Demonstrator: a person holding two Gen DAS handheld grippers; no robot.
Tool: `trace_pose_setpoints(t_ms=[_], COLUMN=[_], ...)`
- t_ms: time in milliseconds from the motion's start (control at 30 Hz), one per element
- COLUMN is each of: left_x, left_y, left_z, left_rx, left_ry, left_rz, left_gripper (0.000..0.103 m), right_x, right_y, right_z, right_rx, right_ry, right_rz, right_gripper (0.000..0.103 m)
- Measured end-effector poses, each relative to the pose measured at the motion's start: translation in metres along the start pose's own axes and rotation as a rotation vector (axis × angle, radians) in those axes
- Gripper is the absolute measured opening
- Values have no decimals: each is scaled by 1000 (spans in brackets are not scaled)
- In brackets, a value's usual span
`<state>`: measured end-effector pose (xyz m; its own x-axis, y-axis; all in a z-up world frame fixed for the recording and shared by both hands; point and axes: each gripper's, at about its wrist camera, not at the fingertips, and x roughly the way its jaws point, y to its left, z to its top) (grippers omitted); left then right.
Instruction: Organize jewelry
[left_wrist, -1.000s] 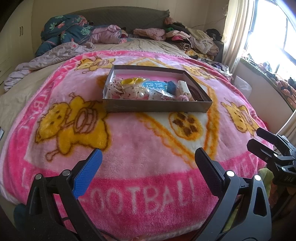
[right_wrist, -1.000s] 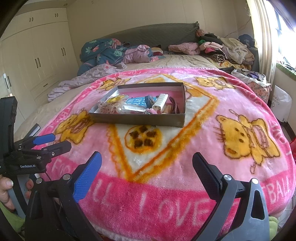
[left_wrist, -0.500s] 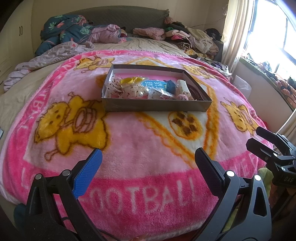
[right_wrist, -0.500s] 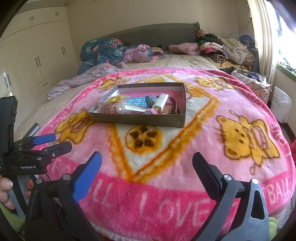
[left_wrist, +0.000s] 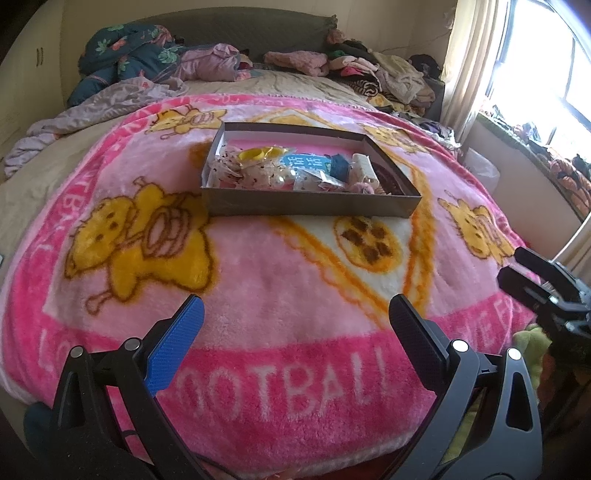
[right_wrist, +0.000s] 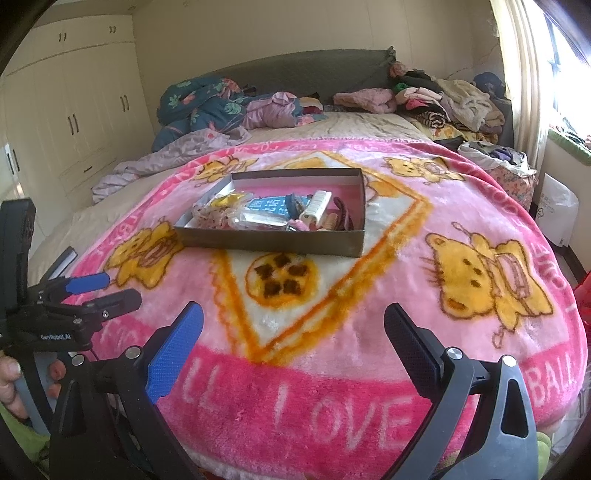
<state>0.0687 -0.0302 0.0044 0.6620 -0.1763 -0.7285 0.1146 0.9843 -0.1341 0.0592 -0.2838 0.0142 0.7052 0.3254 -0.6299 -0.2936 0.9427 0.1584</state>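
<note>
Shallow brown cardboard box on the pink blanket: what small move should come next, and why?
Probably bring both grippers forward toward the shallow brown cardboard box. The left gripper and right gripper are open and empty, hovering over the near edge of the pink cartoon-print blanket, while the jumbled small items sit in the box, farther up the bed.

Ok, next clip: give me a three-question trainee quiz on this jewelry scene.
1. True or false: the left gripper is open.
2. Where is the box? A) on the blanket B) on the floor C) in a gripper
3. What does the right gripper hold?

Key: 1 true; 2 A; 3 nothing, it is open and short of the box.
</note>
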Motion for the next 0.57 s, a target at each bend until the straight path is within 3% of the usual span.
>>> trace_pose_setpoints(t_ms=[333, 467, 567], left_x=[5, 15, 19], left_y=[3, 27, 73], left_z=[5, 15, 35], left_rx=[-37, -120, -226], left_ry=[0, 3, -19], left_rz=[5, 47, 127], left_gripper=[94, 94, 94], right_x=[-5, 0, 7], right_y=[-14, -30, -57], right_z=[1, 2, 7], right_rx=[33, 57, 87], right_ry=[-25, -27, -24], right_rz=[-19, -39, -87], right_gripper=[98, 98, 98])
